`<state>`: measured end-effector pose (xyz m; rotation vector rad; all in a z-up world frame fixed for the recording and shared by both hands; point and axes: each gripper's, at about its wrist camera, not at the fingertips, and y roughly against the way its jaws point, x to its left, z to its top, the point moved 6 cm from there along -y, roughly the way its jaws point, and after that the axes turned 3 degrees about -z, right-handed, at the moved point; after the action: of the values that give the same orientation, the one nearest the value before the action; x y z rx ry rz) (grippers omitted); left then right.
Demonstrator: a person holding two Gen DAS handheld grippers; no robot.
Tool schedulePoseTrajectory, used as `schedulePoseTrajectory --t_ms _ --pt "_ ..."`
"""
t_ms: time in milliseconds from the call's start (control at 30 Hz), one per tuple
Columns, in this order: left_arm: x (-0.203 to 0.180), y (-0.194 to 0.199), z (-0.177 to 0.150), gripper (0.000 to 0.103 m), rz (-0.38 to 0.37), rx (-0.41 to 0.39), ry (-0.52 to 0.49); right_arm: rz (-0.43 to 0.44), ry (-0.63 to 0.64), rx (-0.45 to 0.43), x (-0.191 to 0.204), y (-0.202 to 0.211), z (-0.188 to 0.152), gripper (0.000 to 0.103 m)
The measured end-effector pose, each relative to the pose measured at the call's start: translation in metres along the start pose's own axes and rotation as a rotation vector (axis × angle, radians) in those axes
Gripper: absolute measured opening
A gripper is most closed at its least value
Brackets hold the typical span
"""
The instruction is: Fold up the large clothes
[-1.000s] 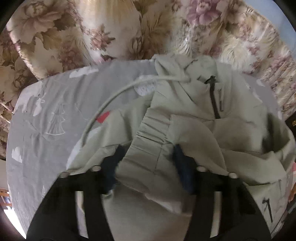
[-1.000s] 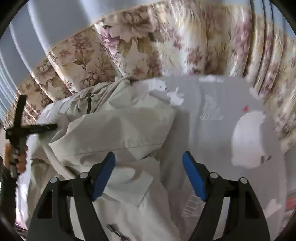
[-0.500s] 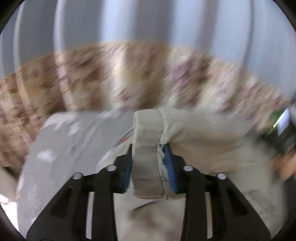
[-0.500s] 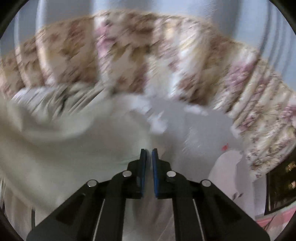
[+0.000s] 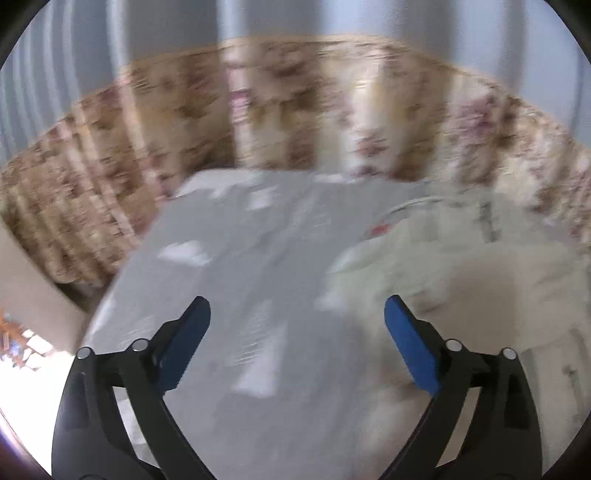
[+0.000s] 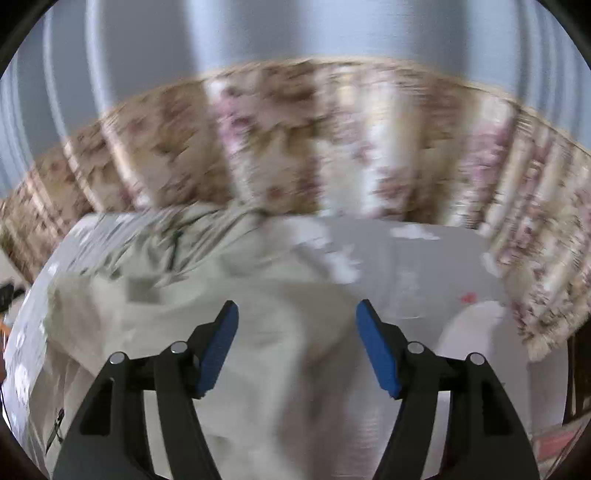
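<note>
While both views are smeared with motion blur, you can still read the main shapes. Your left gripper [image 5: 297, 325] stands spread wide, its jaws having just been opening, and nothing lies between the blue pads [image 5: 186, 345]; below the gap is only the grey bedsheet [image 5: 236, 266] with its white printed shapes. In that left wrist view the pale beige jacket [image 5: 461, 266] sits off toward three o'clock, reaching from the sheet's far edge down past the right-hand finger (whether the cloth touches that finger you cannot tell through the blur).

Your right gripper [image 6: 297, 345] is partly spread, its jaws also having just been opening, and the pads [image 6: 218, 350] press on nothing. The jacket [image 6: 184, 306] fills the right wrist view from nine o'clock through the centre, and a fold of it runs beneath the gap between the fingers, lying on the sheet rather than gripped. A dark zipper line [image 6: 175, 245] shows on the jacket near ten o'clock. The grey sheet [image 6: 424, 273] is bare from one to four o'clock.

Behind the bed, at twelve o'clock in both views, hangs a floral curtain [image 6: 314, 147], with a pale blue wall [image 6: 295, 33] above it.
</note>
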<state>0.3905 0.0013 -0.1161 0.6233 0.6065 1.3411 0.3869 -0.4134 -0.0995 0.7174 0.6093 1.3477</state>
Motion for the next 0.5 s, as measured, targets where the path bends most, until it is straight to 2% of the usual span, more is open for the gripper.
schedulePoseTrajectory --t_ms 67,100,167,233,267,300,333,400,500 --pt "-0.034 -0.017 0.004 0.096 -0.073 0.049 -0.027 -0.006 0.032 0.025 0.02 -0.015 -0.007 0.066" --pt "-0.048 -0.029 0.005 0.096 -0.086 0.074 -0.039 -0.015 0.048 0.036 0.026 -0.021 -0.009 0.065" --pt "-0.073 -0.06 -0.001 0.096 -0.072 0.146 -0.08 -0.027 0.075 0.058 0.036 -0.038 -0.01 0.043" --pt "-0.077 -0.095 -0.003 0.096 -0.01 0.208 -0.094 -0.08 0.104 0.097 0.038 -0.062 -0.01 0.034" --pt "-0.074 -0.107 -0.004 0.096 -0.009 0.227 -0.082 -0.103 0.111 0.124 0.034 -0.073 -0.012 0.021" --pt "-0.07 -0.118 -0.005 0.096 -0.02 0.251 -0.067 -0.137 0.12 0.153 0.026 -0.085 -0.014 0.011" --pt "-0.066 -0.127 -0.008 0.098 -0.043 0.277 -0.047 -0.15 0.126 0.174 0.02 -0.095 -0.015 0.008" --pt "-0.063 -0.134 -0.011 0.1 -0.065 0.295 -0.043 -0.141 0.118 0.206 0.01 -0.113 -0.014 0.007" --pt "-0.07 -0.139 -0.008 0.1 -0.008 0.255 -0.116 -0.156 0.127 0.219 0.01 -0.121 -0.006 0.007"
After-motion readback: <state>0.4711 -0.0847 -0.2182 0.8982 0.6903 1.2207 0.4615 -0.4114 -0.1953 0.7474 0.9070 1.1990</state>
